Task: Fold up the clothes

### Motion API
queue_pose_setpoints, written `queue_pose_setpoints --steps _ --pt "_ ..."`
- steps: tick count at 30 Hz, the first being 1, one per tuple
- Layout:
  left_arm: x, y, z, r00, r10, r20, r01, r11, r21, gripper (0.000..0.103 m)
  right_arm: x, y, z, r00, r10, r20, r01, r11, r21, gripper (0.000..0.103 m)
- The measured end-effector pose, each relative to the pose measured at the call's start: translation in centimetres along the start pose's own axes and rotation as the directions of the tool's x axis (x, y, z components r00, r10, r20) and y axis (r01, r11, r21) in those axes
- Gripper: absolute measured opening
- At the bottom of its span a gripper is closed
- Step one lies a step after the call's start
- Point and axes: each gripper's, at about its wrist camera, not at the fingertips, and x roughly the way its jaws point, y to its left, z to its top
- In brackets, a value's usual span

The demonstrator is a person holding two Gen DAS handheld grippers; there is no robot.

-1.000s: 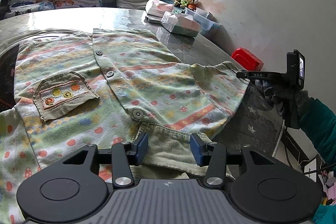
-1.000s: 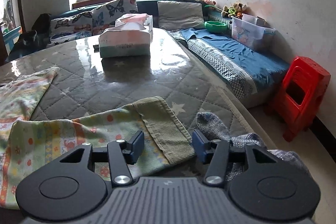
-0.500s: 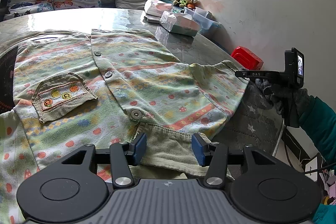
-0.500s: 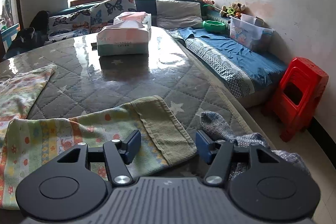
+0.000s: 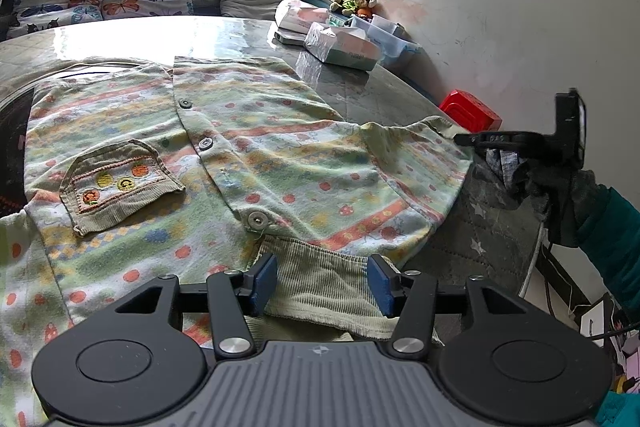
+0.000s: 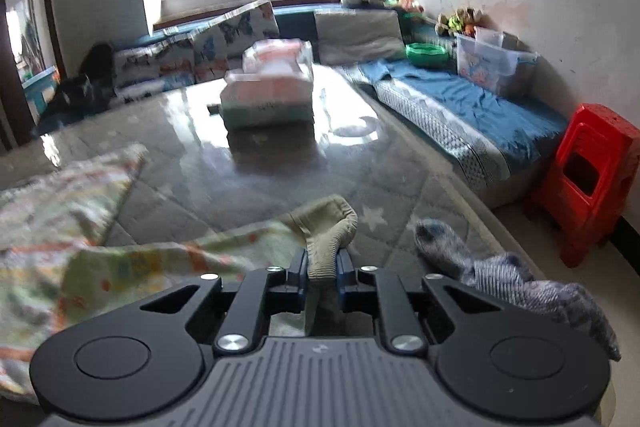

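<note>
I judged the fold barely begun: the shirt (image 5: pixel 248 155) lay spread flat on the table (image 5: pixel 120 35), front up, buttons done, no fold made yet. My right gripper (image 6: pixel 322 277) was pinched on the ribbed sleeve cuff (image 6: pixel 332 227), lifting it. My left gripper (image 5: pixel 322 285) stood wide, straddling the collar (image 5: pixel 320 291), nothing gripped.
</note>
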Motion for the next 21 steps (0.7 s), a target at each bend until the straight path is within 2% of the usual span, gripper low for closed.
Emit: queue_pose_setpoints --steps 6,11,16,21 --pt "-0.7 0.1 0.1 0.999 0.035 0.022 -0.035 0.999 -0.004 0.06 -3.7 2.0 2.4 0.992 0.084 0.095 -0.082 0.996 -0.027 0.012" --pt "-1.7 0.9 0.0 0.997 0.065 0.044 -0.064 0.998 -0.025 0.062 -6.8 5.5 4.6 0.969 0.196 0.153 -0.181 0.977 -0.11 0.012" --pt "-3.2 1.9 -0.5 0.992 0.103 0.078 -0.099 0.994 -0.052 0.066 -8.6 10.6 6.3 0.93 0.328 0.165 -0.289 0.931 -0.223 0.012" --pt "-5.3 3.4 -1.5 0.981 0.154 0.119 -0.142 0.984 -0.104 0.072 -9.2 16.5 6.7 0.885 0.449 0.122 -0.387 0.856 -0.342 0.012"
